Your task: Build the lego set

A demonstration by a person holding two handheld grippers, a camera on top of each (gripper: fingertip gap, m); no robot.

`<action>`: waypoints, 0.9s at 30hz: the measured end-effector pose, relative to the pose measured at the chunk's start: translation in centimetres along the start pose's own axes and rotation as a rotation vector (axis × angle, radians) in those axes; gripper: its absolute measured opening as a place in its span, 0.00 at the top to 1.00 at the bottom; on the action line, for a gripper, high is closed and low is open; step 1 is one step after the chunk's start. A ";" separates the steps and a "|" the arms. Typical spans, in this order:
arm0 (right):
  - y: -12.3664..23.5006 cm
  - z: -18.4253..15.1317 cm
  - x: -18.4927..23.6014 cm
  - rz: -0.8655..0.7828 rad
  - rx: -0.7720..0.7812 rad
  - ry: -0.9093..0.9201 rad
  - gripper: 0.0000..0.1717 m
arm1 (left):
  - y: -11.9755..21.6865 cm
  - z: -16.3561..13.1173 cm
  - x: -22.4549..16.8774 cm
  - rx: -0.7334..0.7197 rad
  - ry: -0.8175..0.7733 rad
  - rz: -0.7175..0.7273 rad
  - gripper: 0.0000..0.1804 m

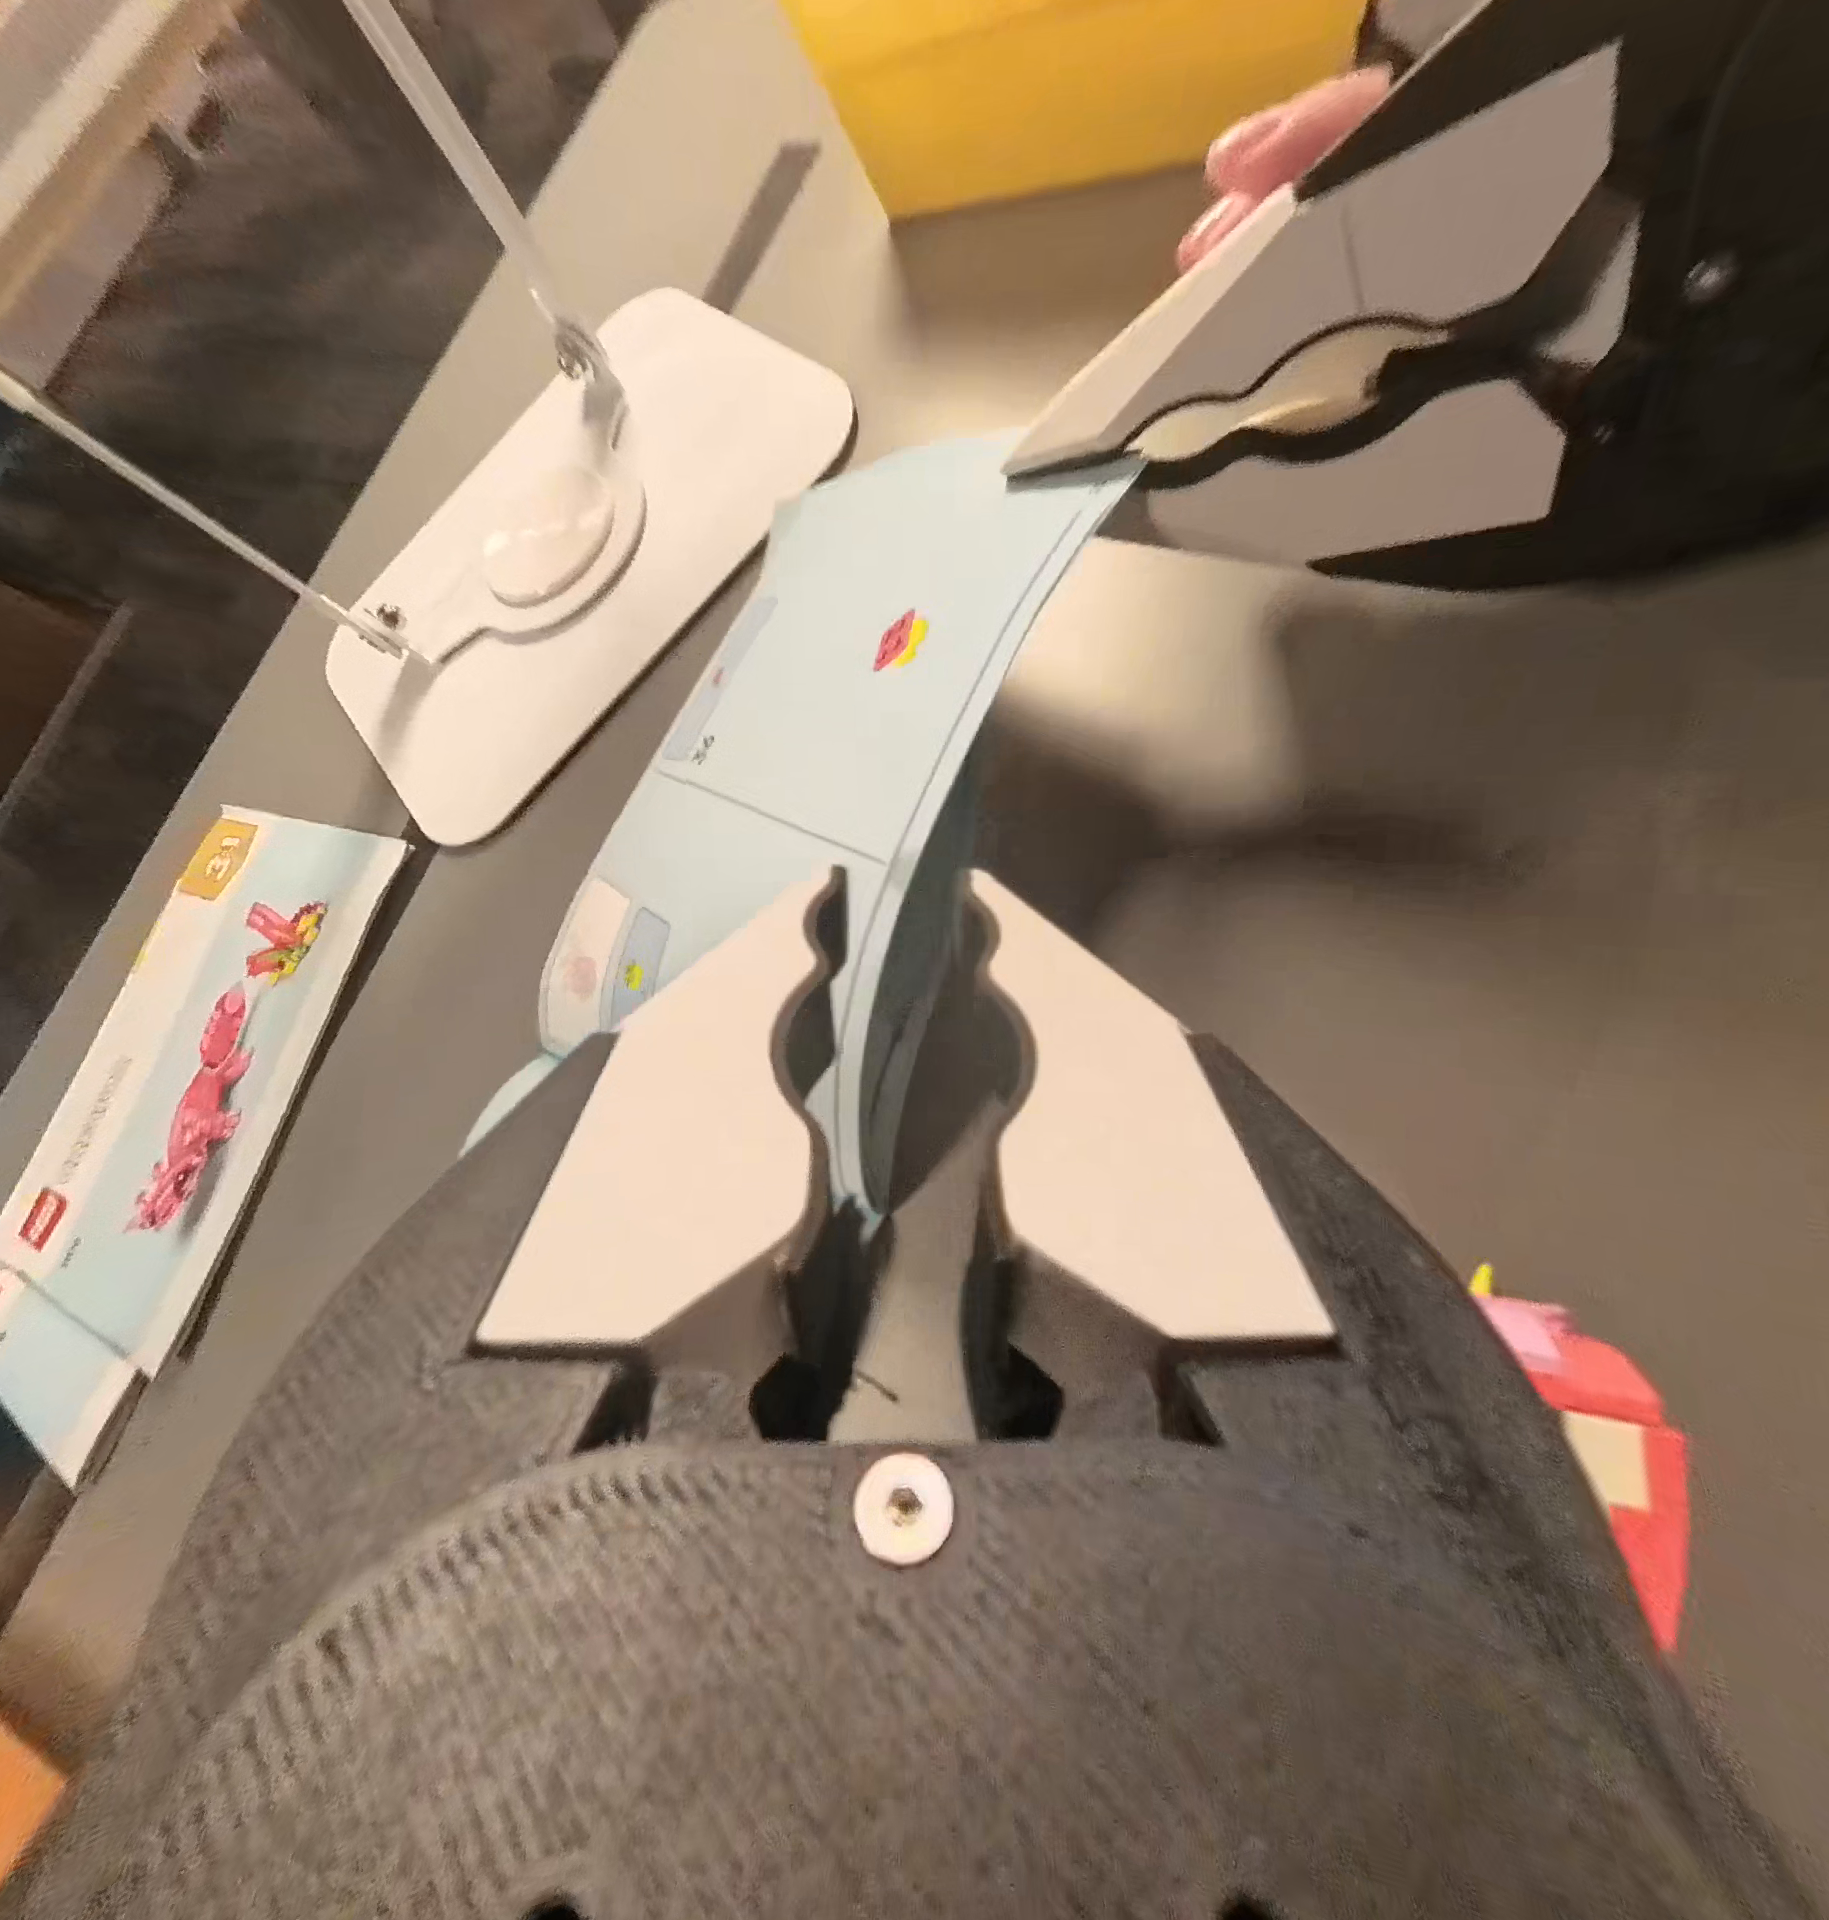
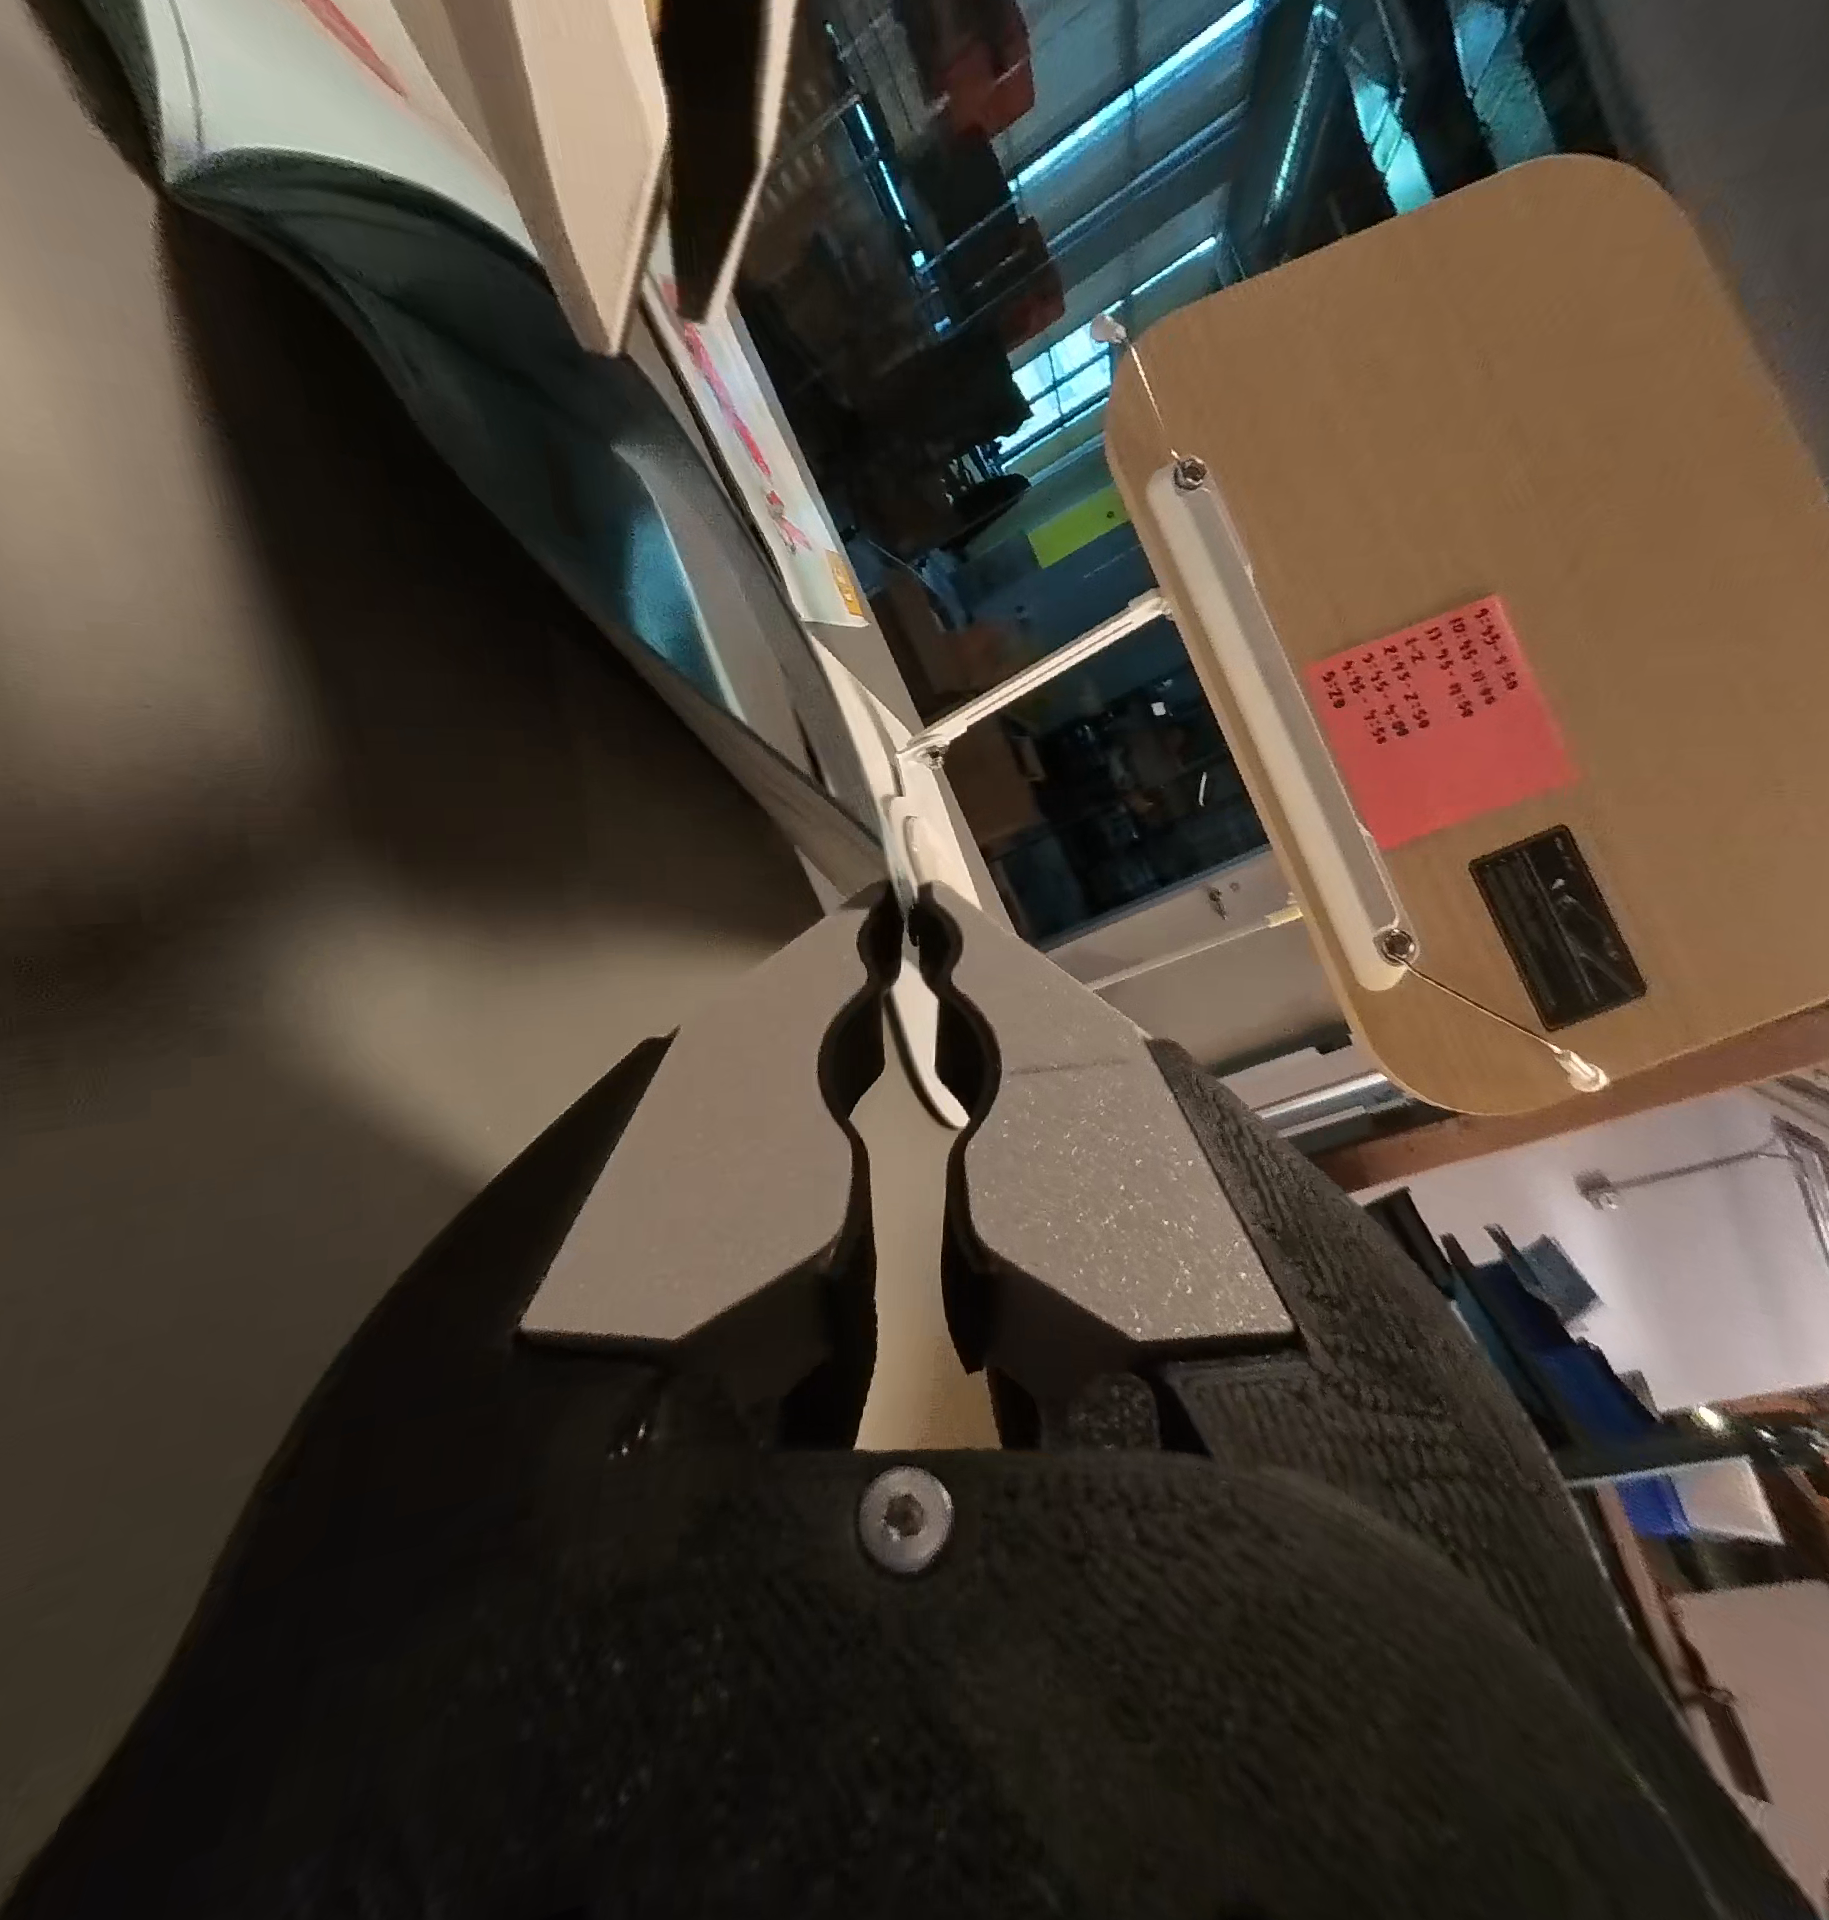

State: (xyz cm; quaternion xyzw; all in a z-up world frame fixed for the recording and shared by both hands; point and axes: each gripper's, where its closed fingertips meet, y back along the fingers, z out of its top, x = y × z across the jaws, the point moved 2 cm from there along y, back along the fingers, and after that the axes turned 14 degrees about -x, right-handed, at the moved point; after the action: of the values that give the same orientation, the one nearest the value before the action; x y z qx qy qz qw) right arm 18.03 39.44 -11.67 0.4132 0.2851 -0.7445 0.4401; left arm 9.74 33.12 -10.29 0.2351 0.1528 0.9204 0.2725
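Note:
A light blue instruction booklet page [image 1: 868, 644] stands bent upward over the grey table [image 1: 1461, 935]. My left gripper [image 1: 905, 883] is open. The page's lower edge passes between its fingers with a gap on both sides. My right gripper [image 1: 1076, 468] is shut on the page's far upper edge. In the right wrist view its fingertips [image 2: 905, 920] meet on the thin paper [image 2: 915, 1049]. A pink and red lego build [image 1: 1585, 1455] sits on the table to the right of my left gripper.
A second booklet [image 1: 162, 1049] with a pink creature on its cover lies at the left table edge. A white lamp base [image 1: 619, 582] stands behind it. A yellow box [image 1: 1045, 94] is at the back. A wooden panel [image 2: 1512, 623] hangs beyond the table. The tips of one gripper are about 9 cm away from the tips of the other.

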 end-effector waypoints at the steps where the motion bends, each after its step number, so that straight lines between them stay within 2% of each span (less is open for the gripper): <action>1: 0.1 0.0 -0.1 -0.009 0.000 0.010 1.00 | -0.1 0.3 -0.2 -0.021 -0.009 -0.009 0.88; 6: 0.2 0.5 -0.5 -0.043 -0.013 0.076 1.00 | -0.5 1.0 -0.4 -0.078 -0.129 -0.017 0.84; 8: 0.3 0.7 -0.6 -0.053 -0.019 0.103 1.00 | -0.9 1.2 -0.7 -0.125 -0.120 -0.045 0.84; 10: 0.5 1.0 -0.6 -0.061 -0.026 0.122 1.00 | -1.5 1.0 -1.1 -0.153 -0.119 -0.088 0.85; 13: 0.8 1.7 -0.4 -0.059 -0.041 0.142 1.00 | -2.2 -0.2 -0.8 -0.114 -0.182 -0.098 0.88; 20: 0.0 4.0 1.1 -0.030 -0.072 0.157 0.99 | -1.7 1.3 -1.0 -0.281 -0.245 -0.090 0.92; 22: -0.3 4.3 1.4 -0.022 -0.069 0.153 0.99 | -1.4 1.2 -0.9 -0.289 -0.245 -0.091 0.95; 24: -0.4 4.4 1.6 -0.015 -0.064 0.138 0.96 | -1.2 1.1 -0.6 -0.297 -0.234 -0.080 0.99; 27: -0.5 3.9 1.6 -0.007 -0.016 0.022 0.81 | -1.0 0.5 0.1 -0.316 -0.211 -0.029 1.00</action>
State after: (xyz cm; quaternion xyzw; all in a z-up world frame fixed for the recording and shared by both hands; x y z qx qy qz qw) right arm 15.70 35.95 -11.11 0.4167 0.2971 -0.7392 0.4378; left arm 10.38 34.04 -10.23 0.2824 -0.0197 0.8991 0.3338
